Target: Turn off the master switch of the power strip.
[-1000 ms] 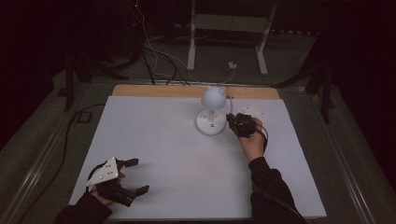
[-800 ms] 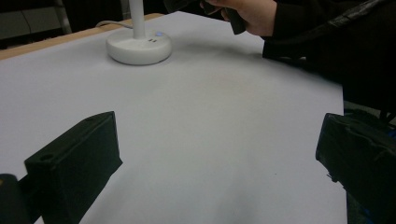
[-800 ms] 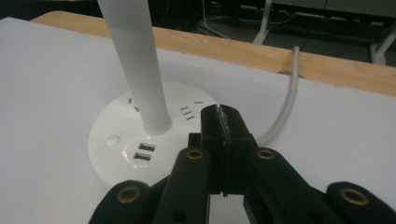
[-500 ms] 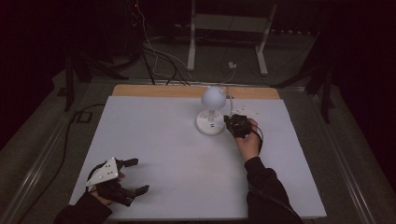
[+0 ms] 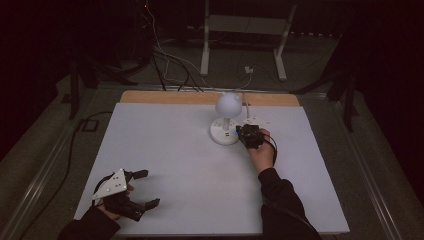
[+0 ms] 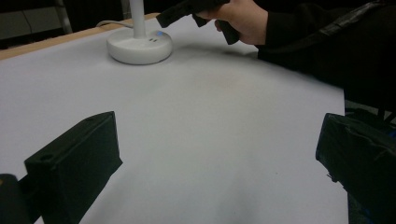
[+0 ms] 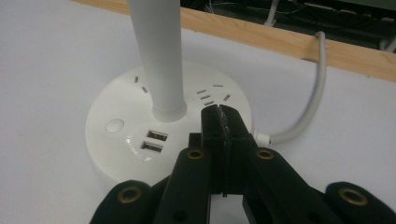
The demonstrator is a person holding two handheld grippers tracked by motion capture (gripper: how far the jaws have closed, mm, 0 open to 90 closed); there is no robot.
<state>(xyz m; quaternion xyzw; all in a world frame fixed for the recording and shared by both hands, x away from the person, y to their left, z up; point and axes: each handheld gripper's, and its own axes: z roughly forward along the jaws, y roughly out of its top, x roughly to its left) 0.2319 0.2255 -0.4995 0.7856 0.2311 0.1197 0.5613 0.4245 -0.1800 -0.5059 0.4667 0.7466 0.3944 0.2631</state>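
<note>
**Right gripper closed, poised over lamp base**

The desk lamp (image 5: 227, 120) stands near the table's (image 5: 175, 150) far edge, its cable running off the back. Its round base (image 7: 126, 140) carries USB ports, sockets and a button. The right gripper (image 7: 223, 122), jaws pressed together and empty, hovers over the base, probably to press a control. The left gripper (image 5: 134, 192) rests wide open, well apart, holding nothing.
</note>
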